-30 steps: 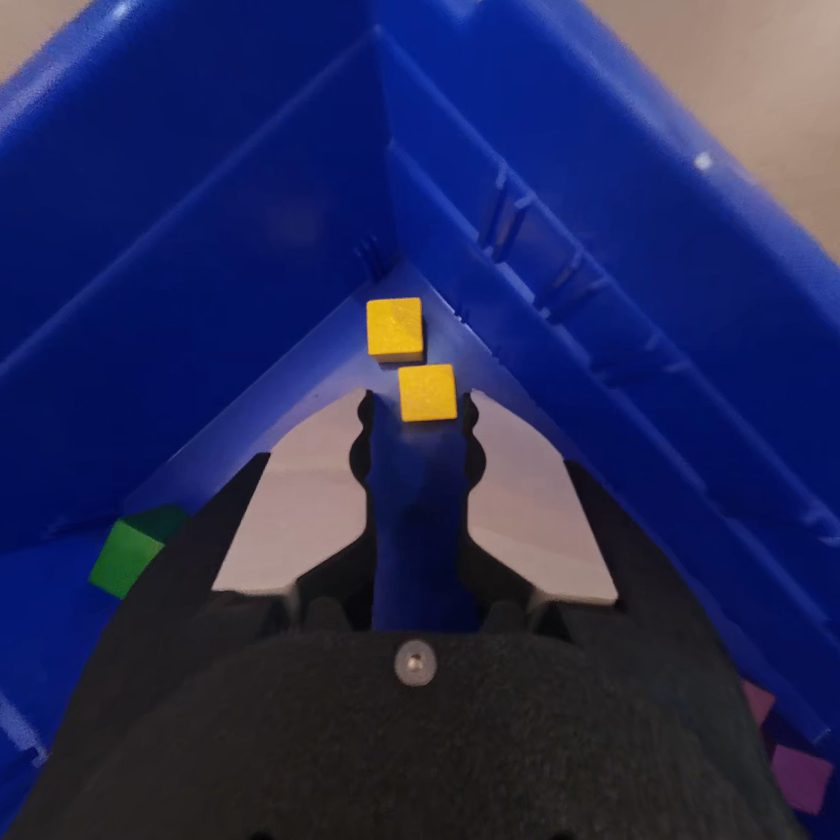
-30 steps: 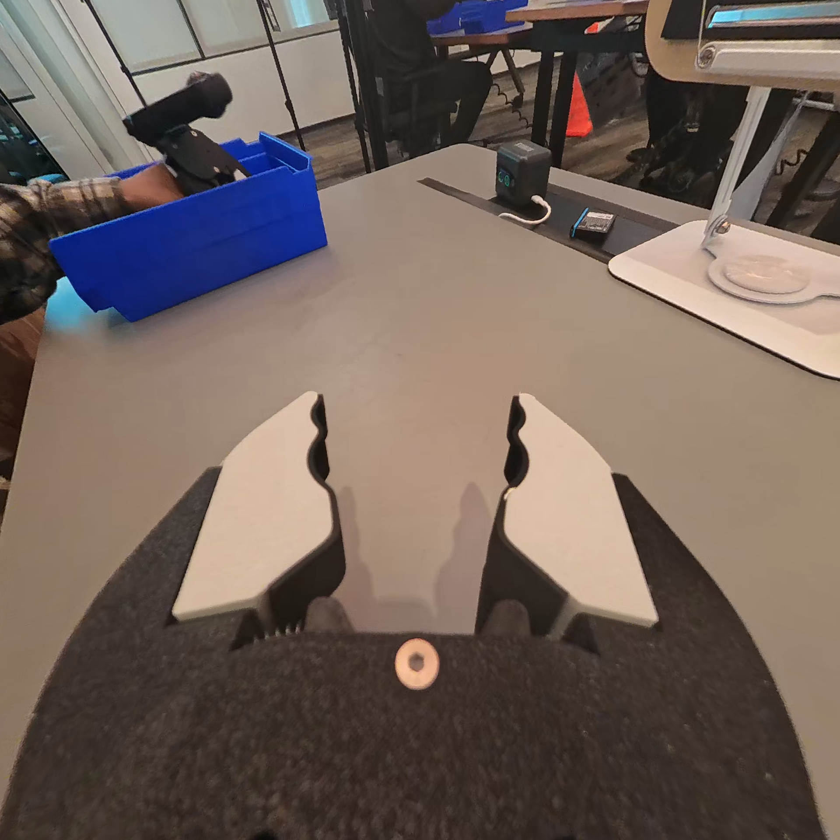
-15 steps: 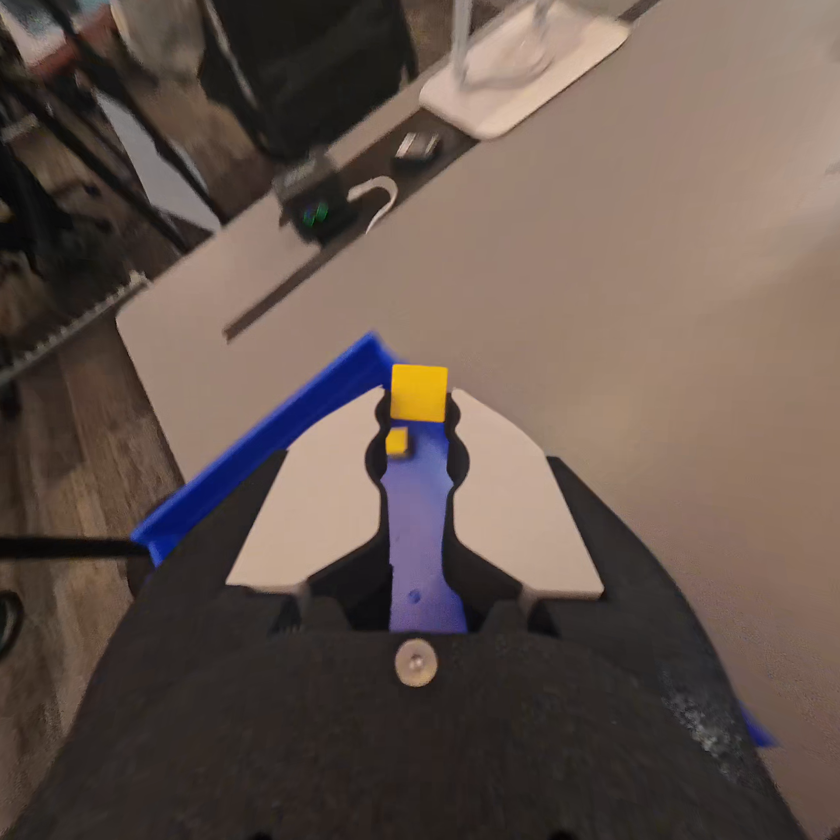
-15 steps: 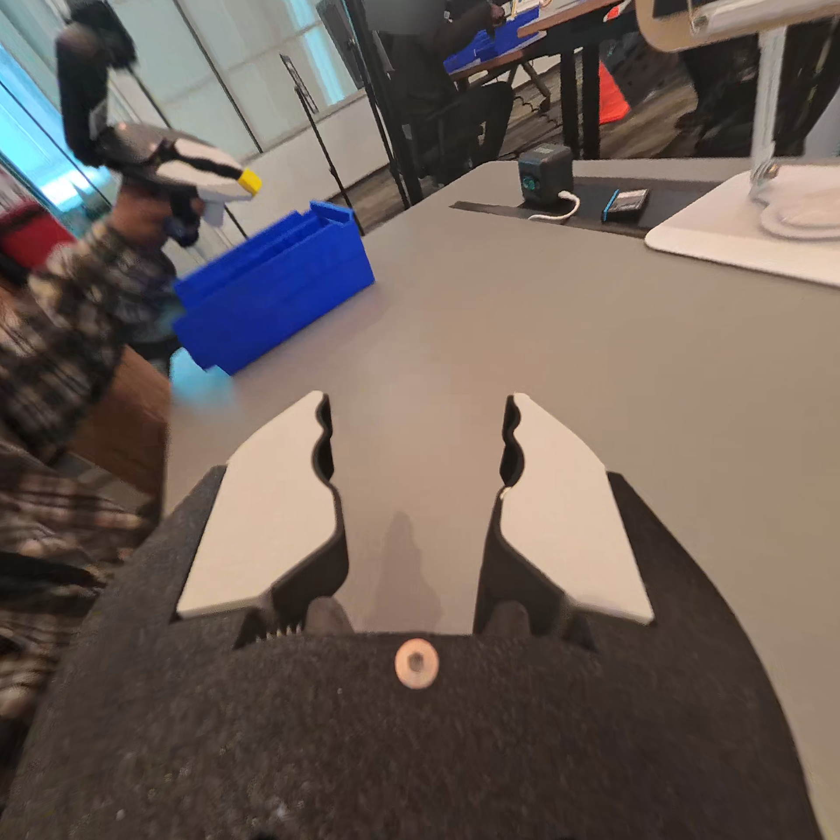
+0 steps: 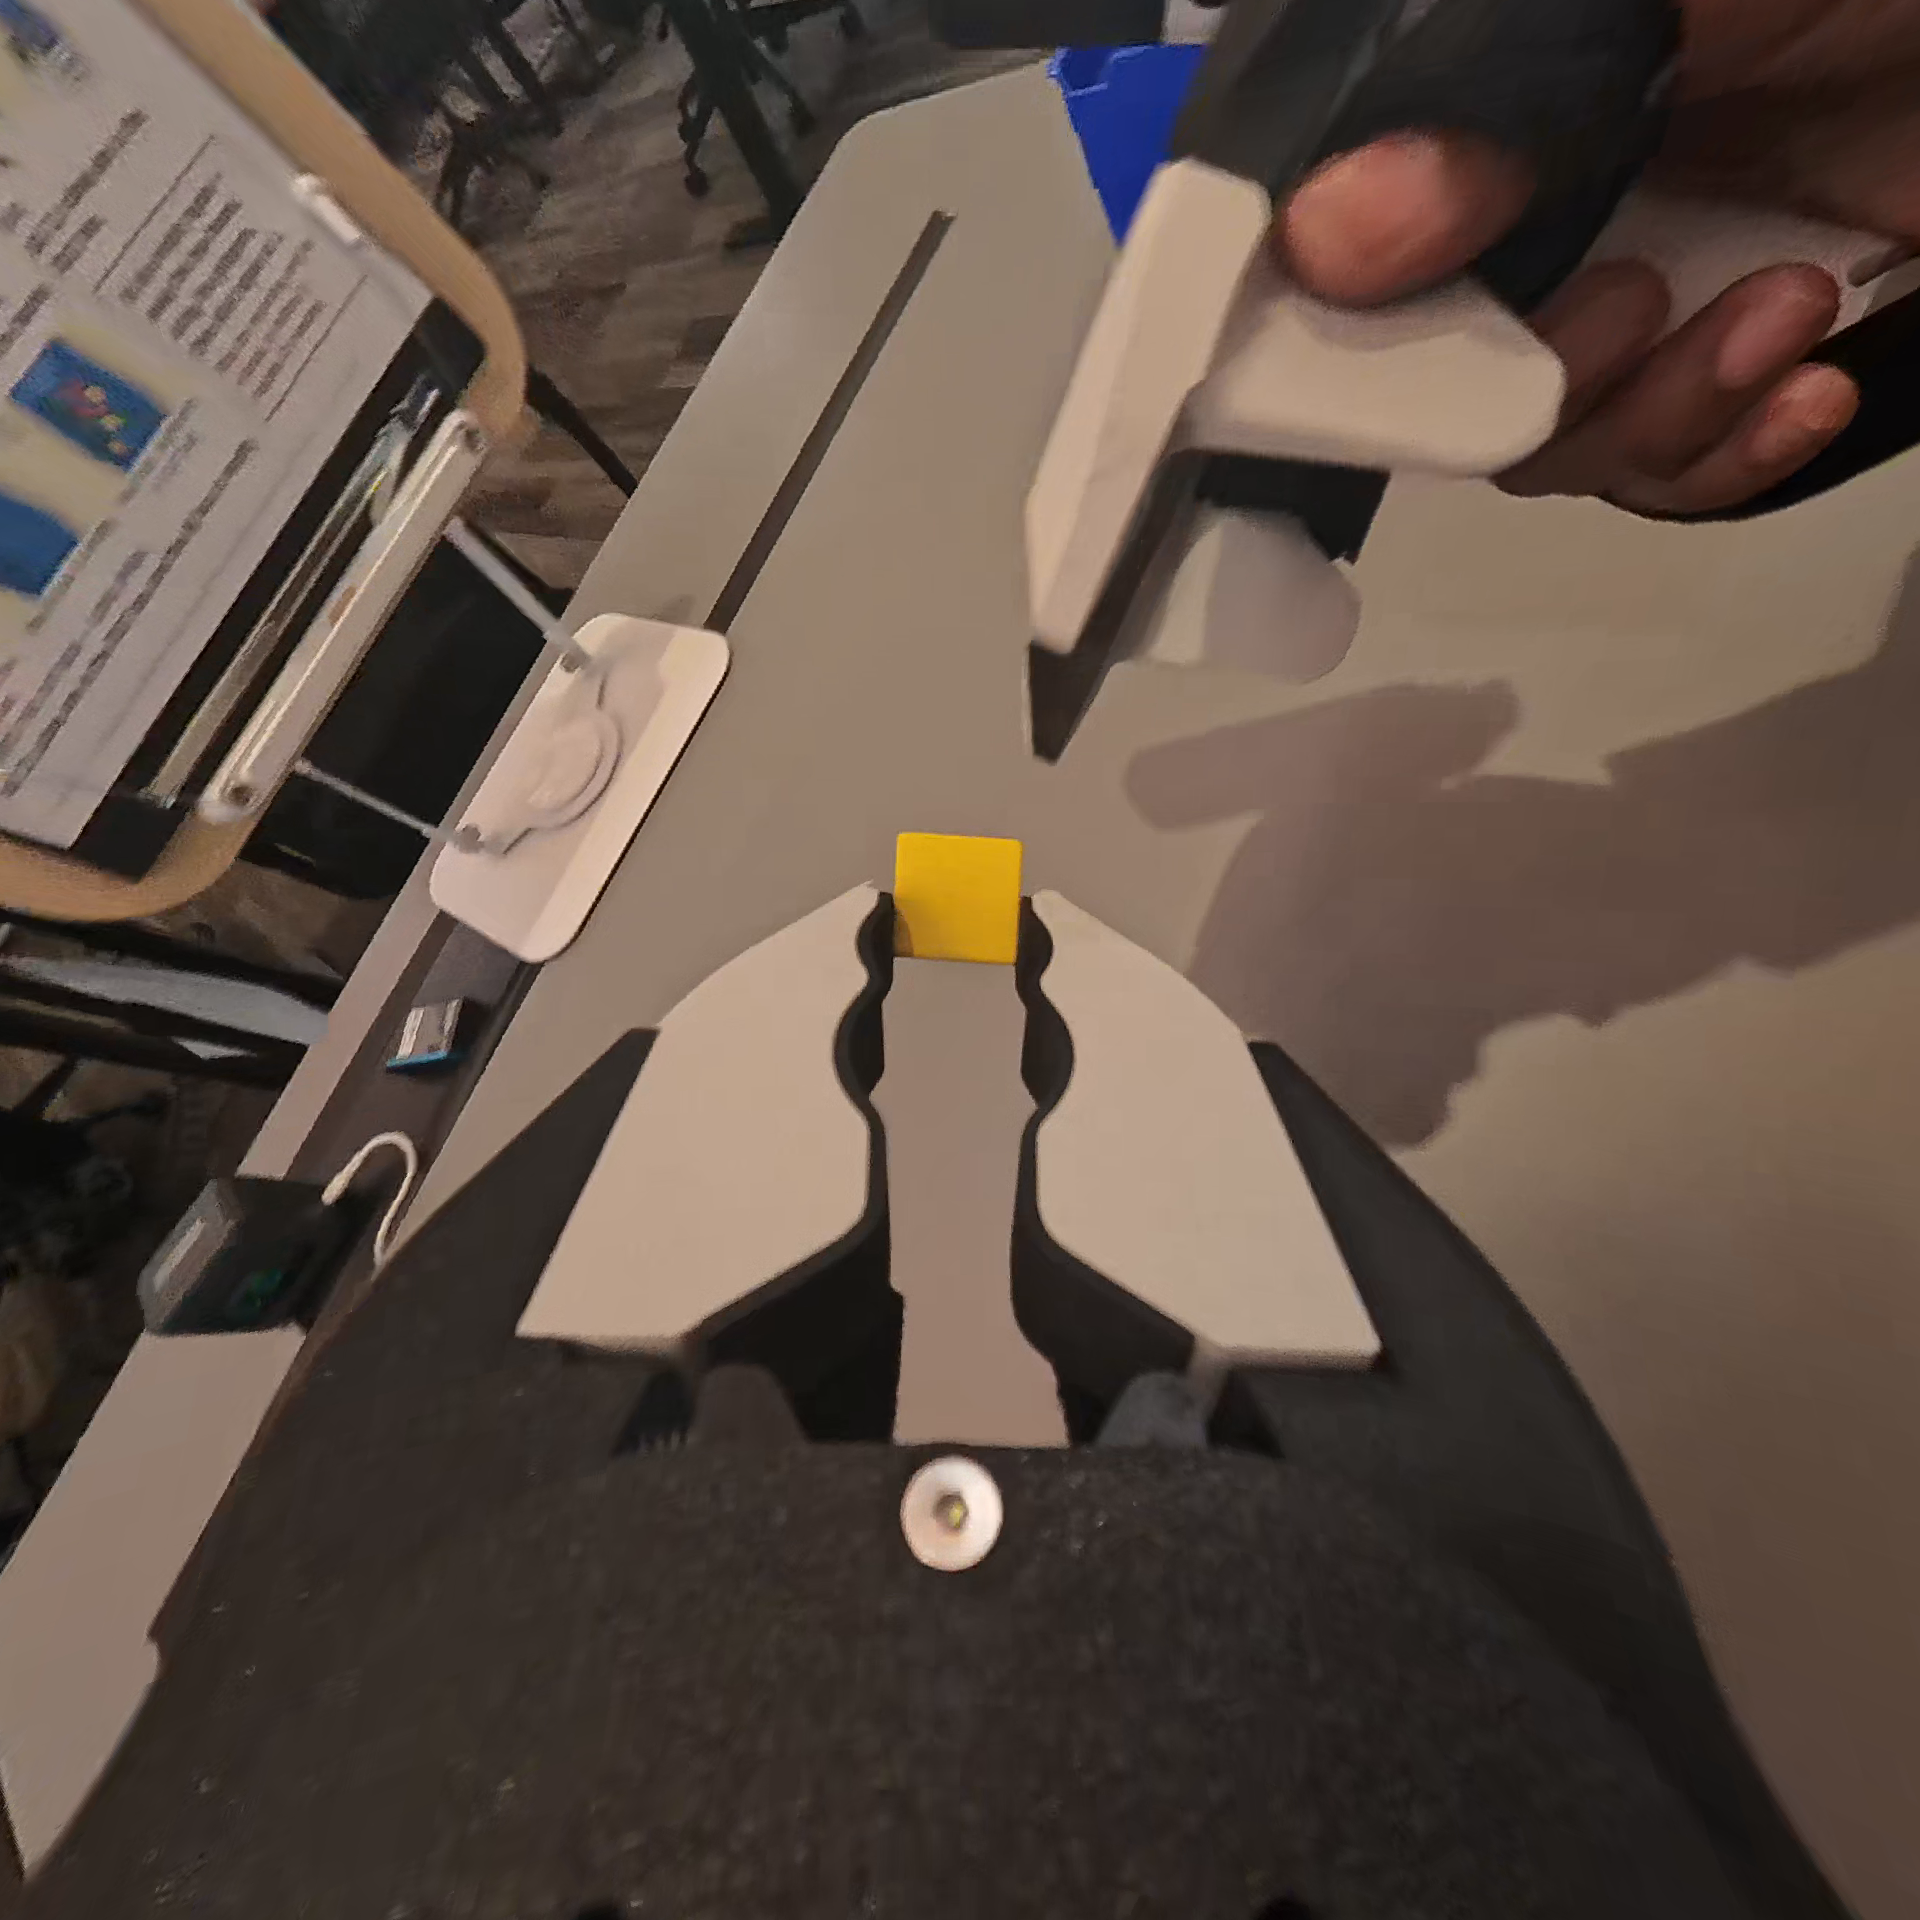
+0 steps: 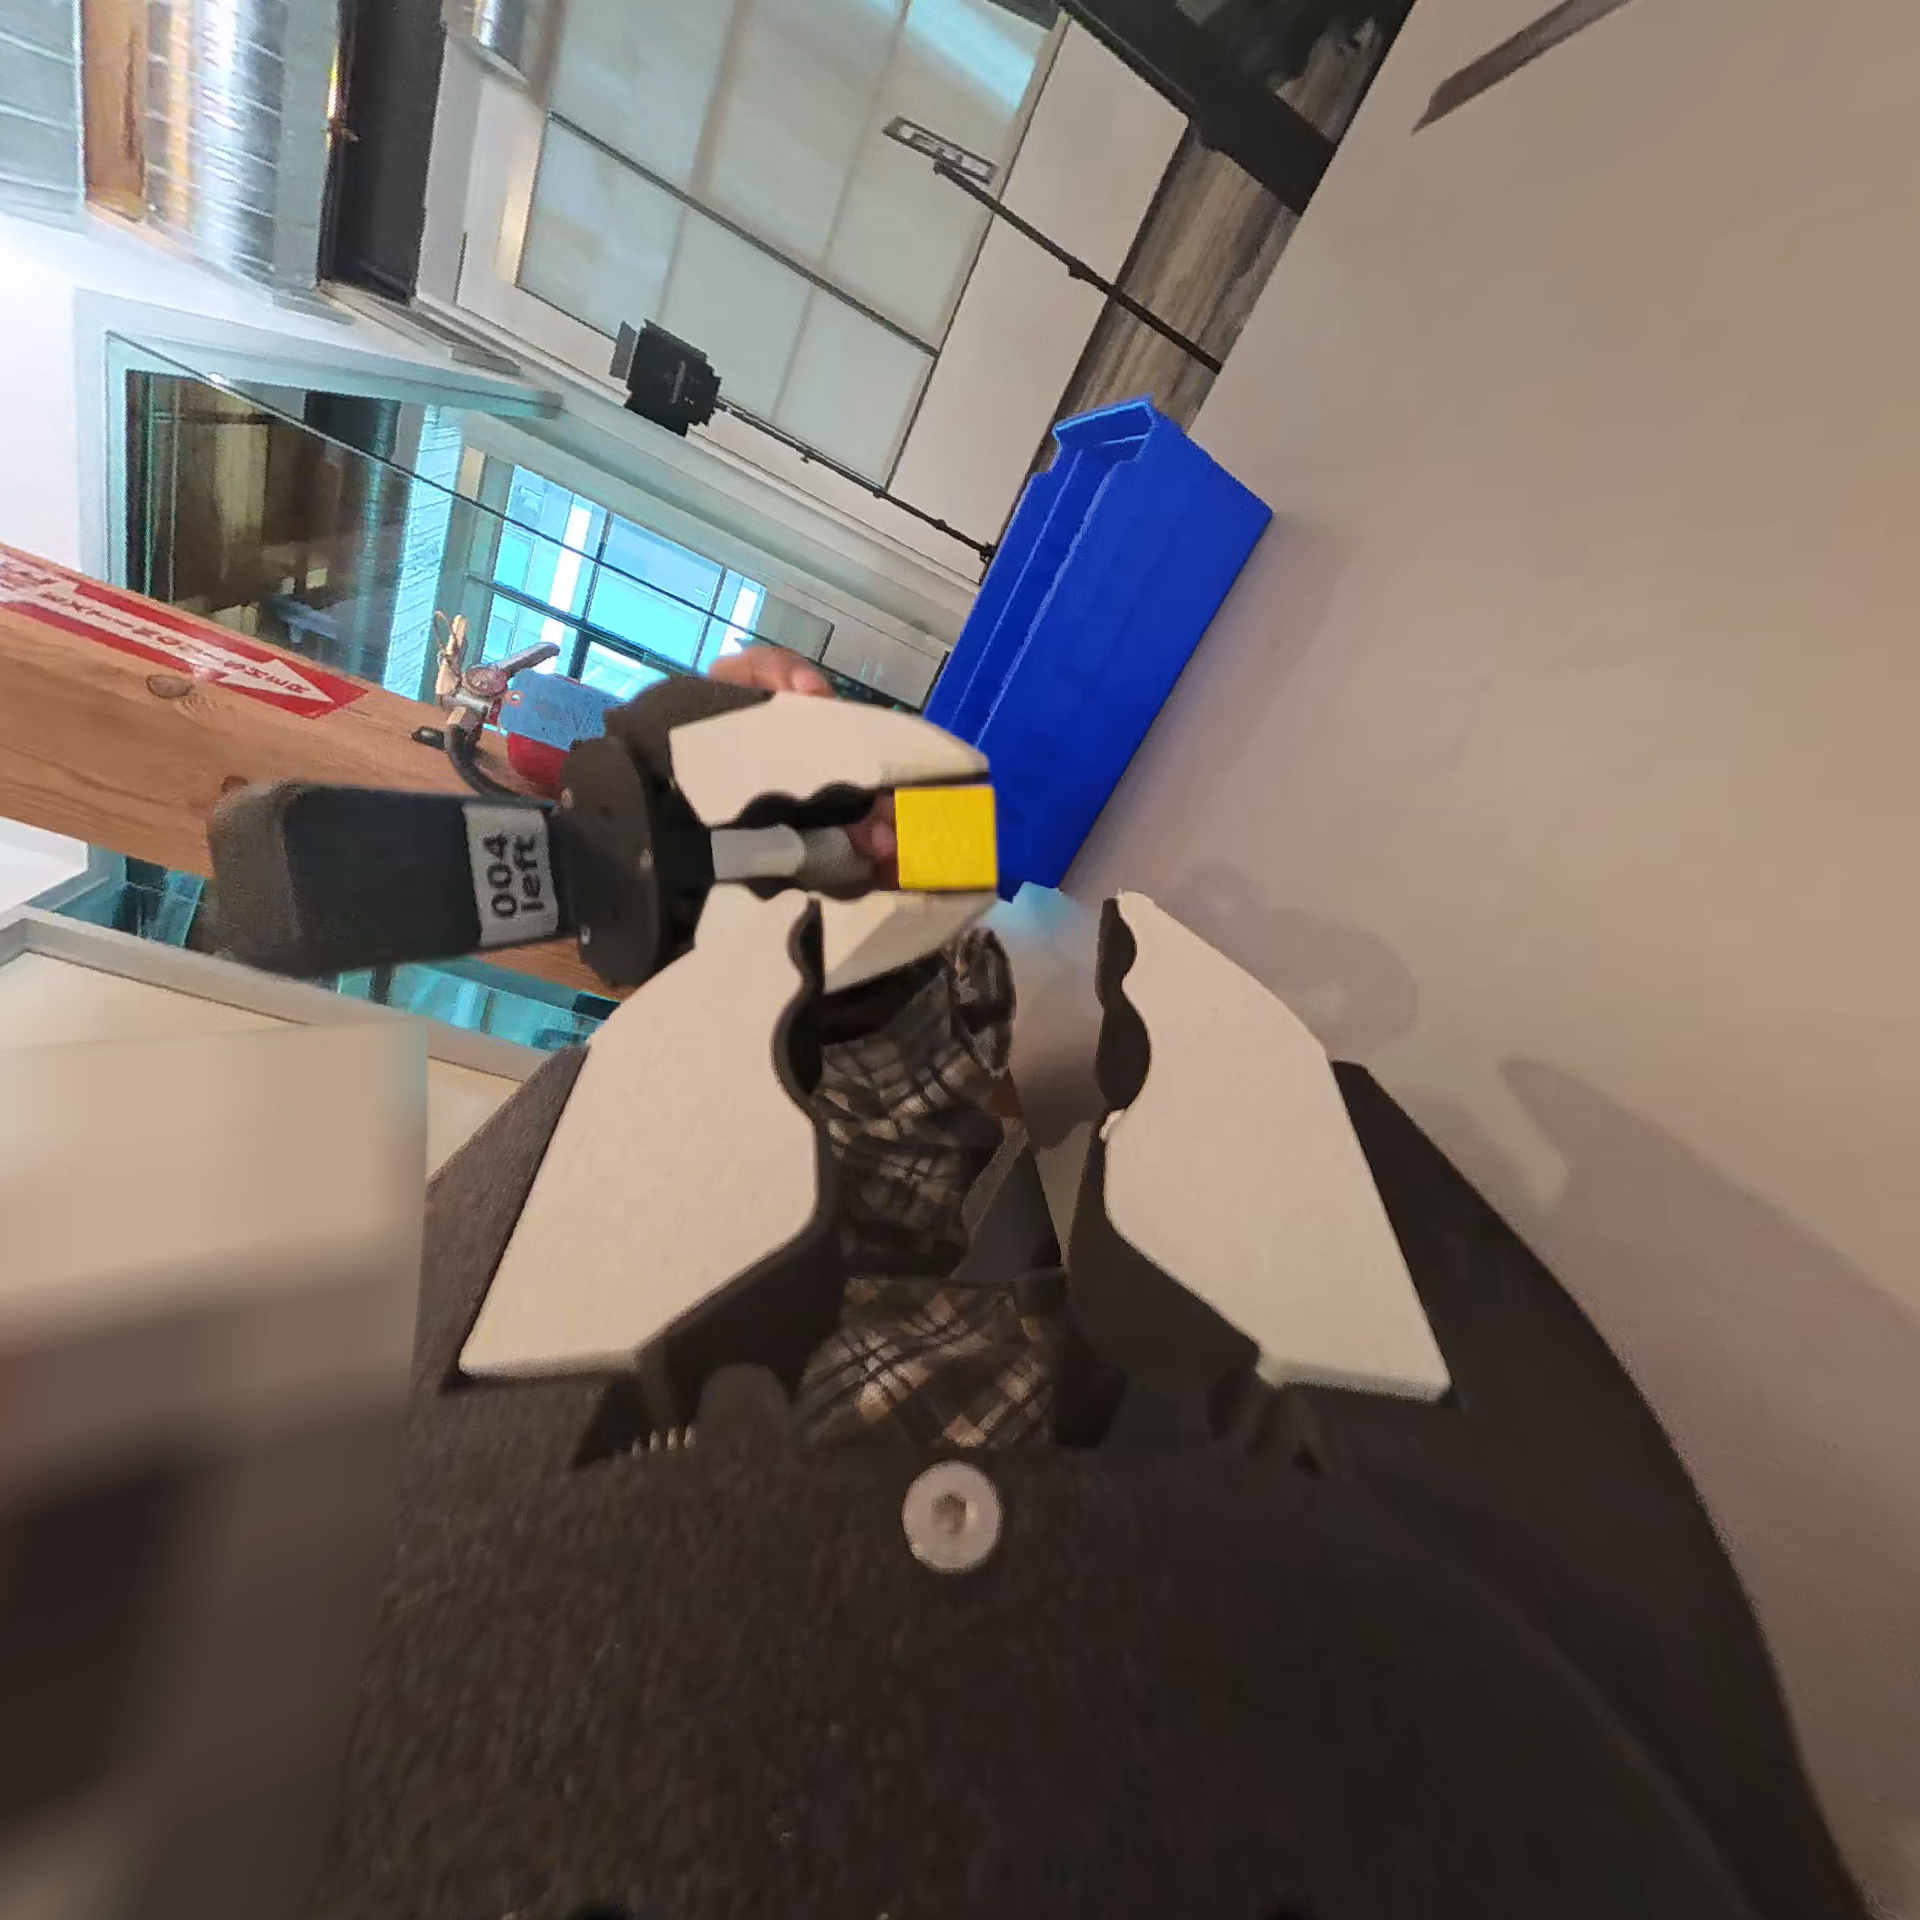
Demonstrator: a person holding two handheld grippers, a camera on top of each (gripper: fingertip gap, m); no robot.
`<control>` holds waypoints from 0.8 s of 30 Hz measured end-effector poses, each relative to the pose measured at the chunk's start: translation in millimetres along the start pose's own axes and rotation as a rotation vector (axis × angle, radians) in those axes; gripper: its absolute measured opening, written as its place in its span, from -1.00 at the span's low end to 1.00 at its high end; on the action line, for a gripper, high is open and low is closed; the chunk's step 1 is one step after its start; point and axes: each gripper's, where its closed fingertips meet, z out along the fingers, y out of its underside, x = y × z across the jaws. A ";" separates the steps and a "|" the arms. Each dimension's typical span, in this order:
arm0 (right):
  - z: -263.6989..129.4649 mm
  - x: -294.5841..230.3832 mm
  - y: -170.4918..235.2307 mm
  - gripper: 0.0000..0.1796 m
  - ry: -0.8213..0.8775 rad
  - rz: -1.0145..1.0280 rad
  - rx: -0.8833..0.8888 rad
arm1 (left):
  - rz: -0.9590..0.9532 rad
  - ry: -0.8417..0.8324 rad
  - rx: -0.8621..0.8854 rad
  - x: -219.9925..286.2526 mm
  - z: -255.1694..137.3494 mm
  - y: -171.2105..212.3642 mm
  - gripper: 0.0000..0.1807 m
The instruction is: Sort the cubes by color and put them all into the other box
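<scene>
My left gripper (image 5: pixel 958 906) clamped the yellow cube (image 5: pixel 956 896) above the tabletop (image 5: pixel 1558 1351); my right gripper (image 6: pixel 956 925), at 1 o'clock, stood wide and empty. Best practice: maintain clamp until handover.

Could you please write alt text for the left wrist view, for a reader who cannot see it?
The left gripper is shut on a yellow cube above a grey table. The right gripper, held in a hand, hangs open just beyond it, casting a shadow. A white stand base sits at the table's left edge.
</scene>
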 end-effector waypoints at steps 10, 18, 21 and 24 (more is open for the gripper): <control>-2.3 7.9 10.8 -0.75 -0.025 0.021 -0.059 | 0.022 0.078 0.043 27.1 28.7 -26.1 -0.76; -97.7 23.9 -31.0 -0.75 0.312 -0.181 -0.056 | -0.232 0.241 0.201 30.3 46.8 -18.0 -0.11; -217.6 56.5 -78.6 -0.75 0.753 -0.299 -0.021 | -0.323 0.284 0.255 25.1 54.6 2.9 -0.09; -341.0 96.0 -104.3 -0.75 1.144 -0.274 -0.059 | -0.402 0.291 0.335 17.5 61.3 17.9 -0.12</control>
